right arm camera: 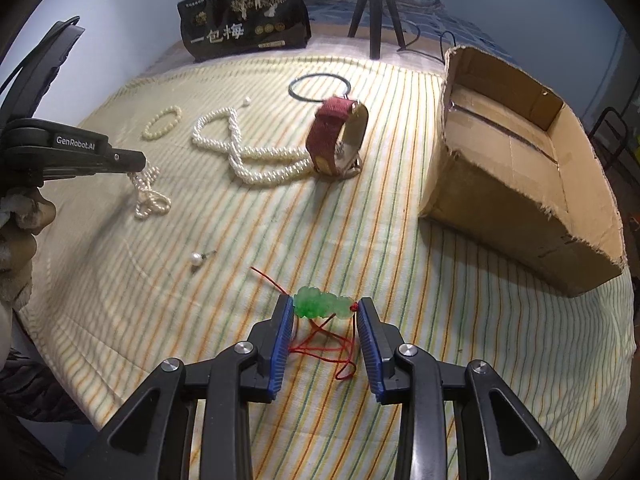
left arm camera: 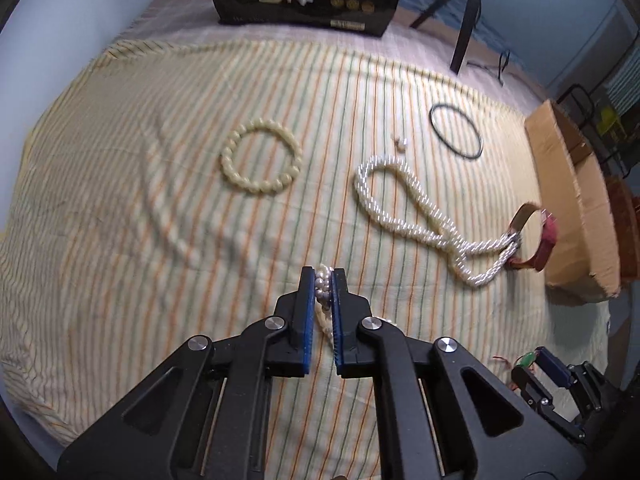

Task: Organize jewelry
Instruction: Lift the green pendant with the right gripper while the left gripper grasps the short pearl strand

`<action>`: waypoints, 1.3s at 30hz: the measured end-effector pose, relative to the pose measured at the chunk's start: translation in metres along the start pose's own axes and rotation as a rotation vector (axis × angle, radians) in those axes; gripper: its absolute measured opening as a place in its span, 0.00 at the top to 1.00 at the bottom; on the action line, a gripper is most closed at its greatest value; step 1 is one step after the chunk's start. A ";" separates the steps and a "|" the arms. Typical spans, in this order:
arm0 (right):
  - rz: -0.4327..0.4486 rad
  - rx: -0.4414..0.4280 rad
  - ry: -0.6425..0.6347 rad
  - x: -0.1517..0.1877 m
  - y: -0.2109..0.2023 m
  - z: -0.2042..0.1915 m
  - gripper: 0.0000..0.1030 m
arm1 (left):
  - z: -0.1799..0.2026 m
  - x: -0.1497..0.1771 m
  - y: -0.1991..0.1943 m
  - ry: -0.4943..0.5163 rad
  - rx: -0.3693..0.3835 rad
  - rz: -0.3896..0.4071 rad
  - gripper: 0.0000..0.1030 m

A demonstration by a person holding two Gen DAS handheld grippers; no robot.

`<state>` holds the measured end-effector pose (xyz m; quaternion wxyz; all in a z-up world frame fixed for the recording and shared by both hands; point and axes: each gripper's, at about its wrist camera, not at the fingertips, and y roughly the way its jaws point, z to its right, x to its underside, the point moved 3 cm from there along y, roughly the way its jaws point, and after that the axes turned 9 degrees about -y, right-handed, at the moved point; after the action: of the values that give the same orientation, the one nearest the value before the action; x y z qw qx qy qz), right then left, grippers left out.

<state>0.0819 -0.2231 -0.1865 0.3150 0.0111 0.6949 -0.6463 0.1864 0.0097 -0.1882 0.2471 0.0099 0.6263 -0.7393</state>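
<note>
My left gripper [left arm camera: 324, 276] pinches a small pearl strand [right arm camera: 150, 196] over the striped cloth [left arm camera: 120, 240]. My right gripper [right arm camera: 324, 312] brackets the green jade pendant [right arm camera: 322, 305], contact uncertain. Cardboard box [right arm camera: 520, 184] at two o'clock.

This looks like a room in a home, probably a bedroom: the things lie on a bed covered with a striped cloth [right arm camera: 400, 216]. A black gift bag [right arm camera: 244, 20] with Chinese letters stands at the far edge, a worn cardboard box [right arm camera: 500, 184] beside, and a tripod [right arm camera: 374, 8] before blue walls
</note>
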 end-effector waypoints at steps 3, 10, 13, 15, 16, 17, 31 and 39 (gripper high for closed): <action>0.021 -0.004 -0.007 -0.004 -0.006 -0.002 0.68 | -0.006 -0.003 -0.012 -0.016 0.013 0.019 0.95; 0.055 -0.010 -0.010 -0.011 -0.018 -0.004 0.68 | -0.006 -0.008 -0.042 -0.003 0.040 0.084 0.95; 0.078 -0.011 -0.006 -0.016 -0.026 -0.003 0.68 | 0.001 -0.009 -0.056 0.006 0.063 0.116 0.95; 0.098 -0.017 -0.001 -0.020 -0.034 -0.001 0.68 | 0.008 -0.010 -0.068 0.018 0.085 0.138 0.95; 0.106 -0.017 0.000 -0.021 -0.038 0.000 0.68 | 0.013 -0.010 -0.073 0.025 0.095 0.147 0.95; 0.117 -0.017 0.002 -0.023 -0.041 0.001 0.68 | 0.018 -0.011 -0.079 0.031 0.108 0.156 0.95; 0.231 0.021 0.087 -0.044 -0.084 0.050 0.68 | 0.087 -0.012 -0.127 0.100 0.269 0.221 0.95; 0.283 0.058 0.153 -0.049 -0.104 0.085 0.68 | 0.126 -0.009 -0.139 0.138 0.335 0.236 0.95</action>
<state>0.1135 -0.2980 -0.0688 0.3486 0.1673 0.6894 -0.6126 0.1788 -0.0915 -0.0299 0.2834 0.1746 0.5046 -0.7966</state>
